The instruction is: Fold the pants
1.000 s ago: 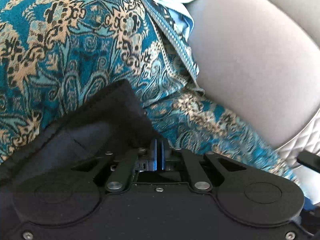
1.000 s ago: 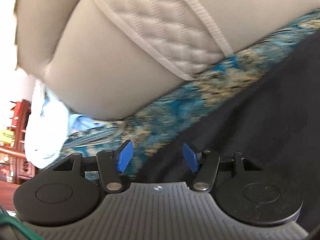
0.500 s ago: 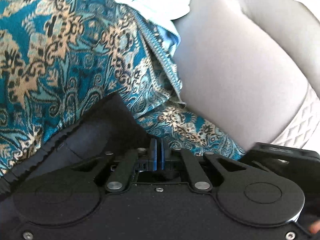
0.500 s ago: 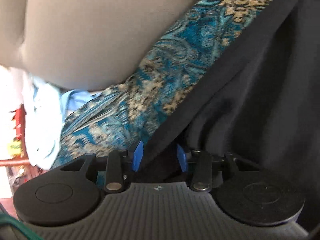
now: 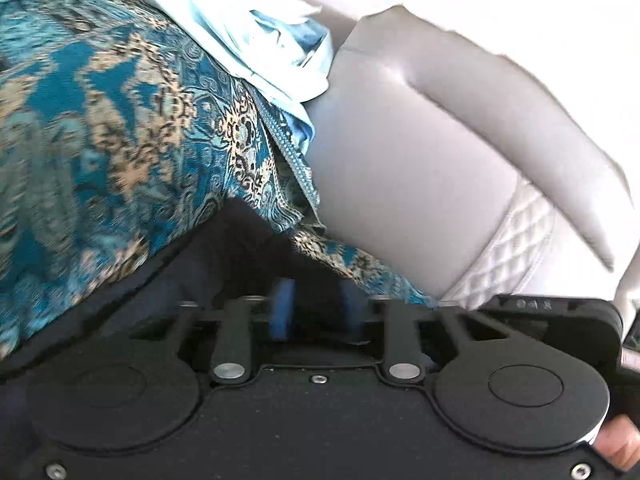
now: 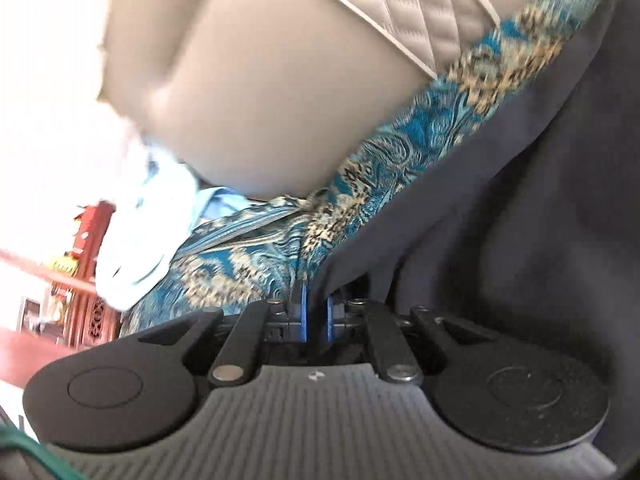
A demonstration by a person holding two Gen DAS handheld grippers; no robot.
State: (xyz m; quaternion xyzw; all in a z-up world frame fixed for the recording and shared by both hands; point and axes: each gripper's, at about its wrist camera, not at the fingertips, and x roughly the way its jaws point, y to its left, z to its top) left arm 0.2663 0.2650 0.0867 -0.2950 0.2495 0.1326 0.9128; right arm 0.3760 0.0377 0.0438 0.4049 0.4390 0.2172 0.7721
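Observation:
Dark navy pants [image 5: 224,256] lie on a teal and gold patterned cover [image 5: 100,120]. In the left wrist view my left gripper [image 5: 314,308] has its blue pads a small way apart, with a corner of the pants lying between and in front of them. In the right wrist view my right gripper [image 6: 316,316] is shut on an edge of the pants [image 6: 500,216], whose dark cloth rises from between the blue pads and fills the right of the view.
A grey cushioned sofa back [image 5: 420,168] with a quilted white band [image 5: 516,248] rises behind the cover. A pale blue garment [image 5: 256,40] lies at the far corner. The right gripper's black body [image 5: 560,320] shows at the left view's right edge. Wooden furniture [image 6: 84,264] stands beyond.
My left gripper was shut on the pants corner and has opened a little. My right gripper has closed from wide open onto the pants edge.

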